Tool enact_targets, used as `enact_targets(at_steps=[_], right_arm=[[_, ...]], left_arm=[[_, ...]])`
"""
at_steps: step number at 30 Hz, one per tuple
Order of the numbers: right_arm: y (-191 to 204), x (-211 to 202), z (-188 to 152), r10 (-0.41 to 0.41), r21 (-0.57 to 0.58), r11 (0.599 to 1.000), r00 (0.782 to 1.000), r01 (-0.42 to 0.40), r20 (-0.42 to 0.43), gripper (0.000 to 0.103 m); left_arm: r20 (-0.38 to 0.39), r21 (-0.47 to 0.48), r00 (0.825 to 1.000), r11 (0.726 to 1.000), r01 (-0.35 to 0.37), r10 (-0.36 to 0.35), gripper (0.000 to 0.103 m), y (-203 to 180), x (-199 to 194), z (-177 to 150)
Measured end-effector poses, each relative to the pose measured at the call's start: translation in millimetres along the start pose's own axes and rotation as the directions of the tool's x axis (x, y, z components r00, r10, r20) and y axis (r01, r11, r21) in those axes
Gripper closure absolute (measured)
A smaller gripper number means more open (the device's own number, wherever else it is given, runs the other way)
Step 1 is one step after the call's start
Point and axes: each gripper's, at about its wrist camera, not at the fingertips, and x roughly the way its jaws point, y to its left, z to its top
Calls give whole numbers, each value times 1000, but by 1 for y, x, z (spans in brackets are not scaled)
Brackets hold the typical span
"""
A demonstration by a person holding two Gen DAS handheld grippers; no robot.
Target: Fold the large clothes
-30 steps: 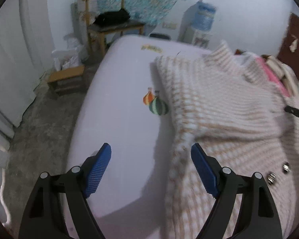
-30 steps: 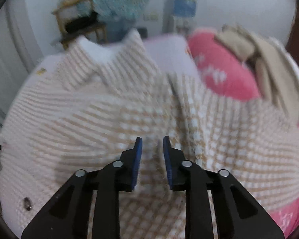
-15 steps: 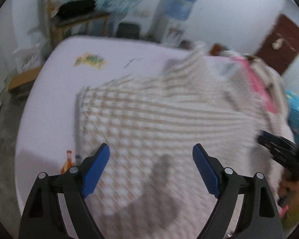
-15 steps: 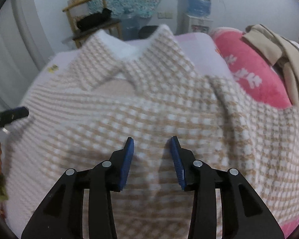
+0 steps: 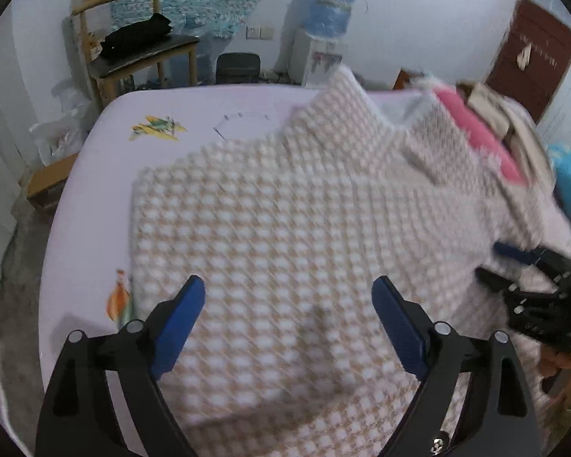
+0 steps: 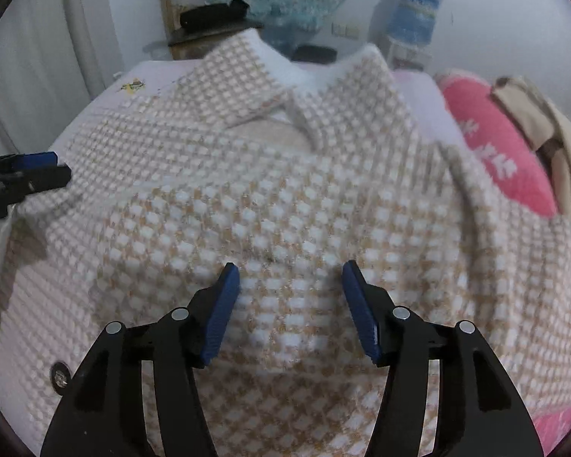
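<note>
A beige and white checked jacket (image 5: 293, 205) lies spread on the lilac bed (image 5: 95, 198), with its collar (image 6: 270, 76) at the far end. My left gripper (image 5: 287, 297) hovers over its near-left part, jaws wide and still opening, with nothing pressed between the pads. My right gripper (image 6: 290, 282) hangs over the middle of the jacket (image 6: 285, 209), its jaws opening and only cloth lying below them. Each gripper shows in the other's view: the right gripper (image 5: 514, 266) at the right edge, the left gripper (image 6: 34, 171) at the left edge. A metal button (image 6: 59, 375) shows near the hem.
A pink quilt (image 6: 502, 152) with beige clothes (image 6: 533, 114) piled on it lies at the bed's right side. Beyond the bed stand a wooden chair (image 5: 133, 45) holding a black bag, a water dispenser (image 5: 323, 30) and a brown door (image 5: 533, 49). A low wooden stool (image 5: 45, 179) sits on the floor at left.
My left gripper has swung from the bed's bare left edge to above the jacket. The right jaws, nearly shut a second ago, have spread apart, and the right view has steadied over the jacket's middle.
</note>
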Motion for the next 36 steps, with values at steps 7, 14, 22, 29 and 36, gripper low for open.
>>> enact_targets(at_steps=[7, 14, 22, 29, 36], right_arm=[[-87, -75, -23, 36, 255, 965, 997, -52, 66, 48], [-280, -133, -101, -112, 683, 727, 993, 66, 23, 48], [-419, -152, -192, -196, 932, 353, 981, 79, -9, 48], [-459, -108, -213, -168, 979, 202, 985, -4, 39, 48], [-457, -113, -217, -216, 978, 211, 976, 11, 36, 78]], left_arm=[[14, 53, 994, 992, -110, 110, 8, -19, 21, -20], [24, 16, 995, 995, -102, 101, 6, -13, 18, -24], [24, 43, 993, 993, -112, 111, 6, -16, 21, -24], [20, 34, 993, 992, -120, 119, 5, -18, 23, -24], [-8, 37, 992, 992, -123, 124, 5, -18, 24, -21]])
